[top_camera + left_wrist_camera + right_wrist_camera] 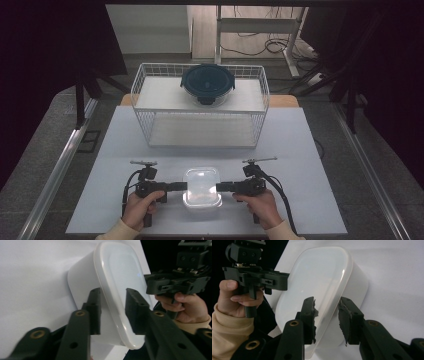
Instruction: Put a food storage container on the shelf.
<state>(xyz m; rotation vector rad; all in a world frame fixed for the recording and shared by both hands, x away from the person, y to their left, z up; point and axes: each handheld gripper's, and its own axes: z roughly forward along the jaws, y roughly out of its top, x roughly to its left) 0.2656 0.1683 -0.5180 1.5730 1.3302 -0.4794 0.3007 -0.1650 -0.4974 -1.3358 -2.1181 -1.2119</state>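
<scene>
1. The left gripper [181,186] clamped the lid rim of the white lidded box [202,187].
2. The right gripper [221,187] clamped the opposite rim.
3. The box sat between them on the table [300,150].

At lower centre a translucent milky-white container [202,187] sits on the pale grey-white bench [300,150]; both tools, left tool [181,186] and right tool [221,187], are matt black; upper centre, a white wire basket [150,85] carries a dark teal lidded bowl [207,82]; sleeves [120,231] are cream.
</scene>
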